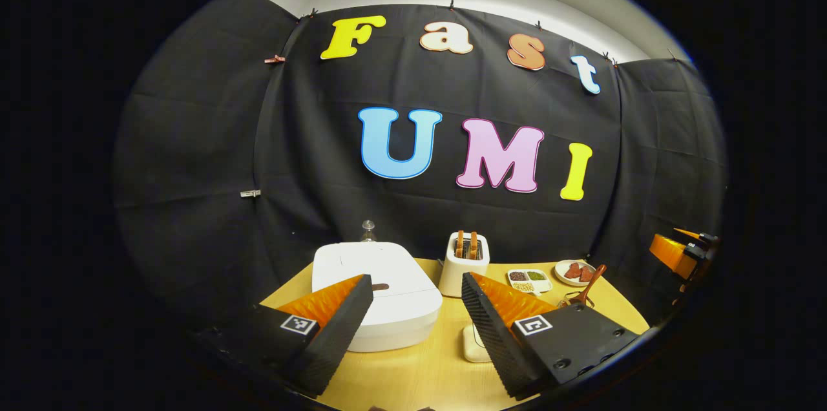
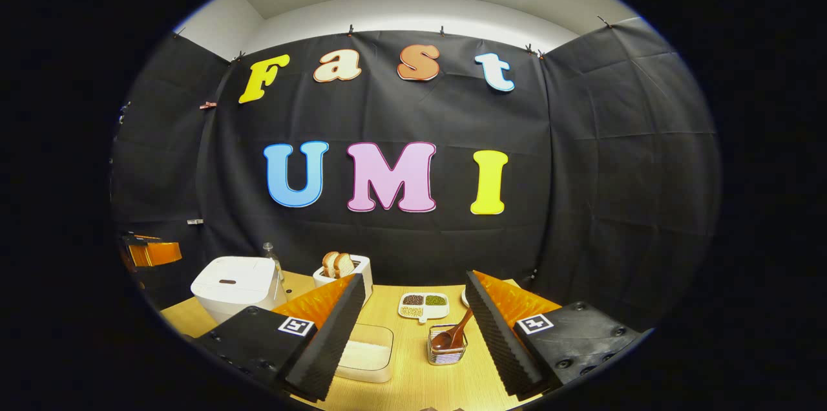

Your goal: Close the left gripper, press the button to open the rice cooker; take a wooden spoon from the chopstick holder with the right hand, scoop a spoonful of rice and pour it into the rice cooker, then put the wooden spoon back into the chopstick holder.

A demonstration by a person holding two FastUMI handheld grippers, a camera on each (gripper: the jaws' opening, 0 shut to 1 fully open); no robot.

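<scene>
In the left gripper view the left gripper (image 1: 418,311) hangs over the near edge of the table (image 1: 426,372) with its jaws spread wide and nothing between them. The rice cooker (image 1: 378,295), lid down, sits just ahead of its left finger, which overlaps the cooker's near corner in the picture; whether they touch I cannot tell. A small dark mark on the lid lies just past that fingertip. Beyond the gap stands a toaster (image 1: 464,262) with two slices in it, and low in the gap, against the right finger, part of a pale box (image 1: 473,343) peeks out. Past the right finger lie a divided dish (image 1: 530,280) of grains and a plate (image 1: 574,272), and the spoon (image 1: 589,285) sticks up from the holder (image 1: 572,300) just over that finger's top edge. The right gripper (image 1: 685,249) shows far out to the right. In the right gripper view the right gripper (image 2: 413,317) is also wide open and empty. The holder (image 2: 447,346) with the spoon (image 2: 454,335) leaning in it stands inside the gap, close to the right finger; a box of rice (image 2: 366,353) sits by the left finger. Farther left of that finger are the toaster (image 2: 342,272) and the cooker (image 2: 236,285), with a bottle (image 2: 271,262) behind it, and the dish (image 2: 423,304) lies ahead in the gap.
</scene>
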